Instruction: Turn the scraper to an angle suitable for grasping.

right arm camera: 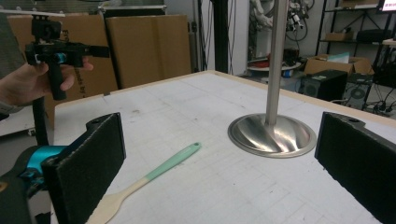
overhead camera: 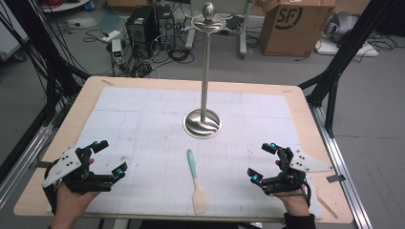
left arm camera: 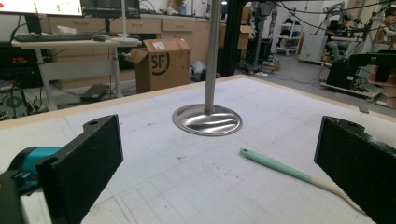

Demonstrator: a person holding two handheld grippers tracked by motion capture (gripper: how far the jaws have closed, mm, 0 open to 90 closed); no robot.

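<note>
We hold the left gripper [overhead camera: 111,157] and the right gripper [overhead camera: 262,162] with jaws spread and empty, well apart on either side of the spatula [overhead camera: 196,180], lying midway on the mat, mint handle toward the steel stand [overhead camera: 203,123], beyond which a carton [overhead camera: 296,24] reads "SF".
</note>
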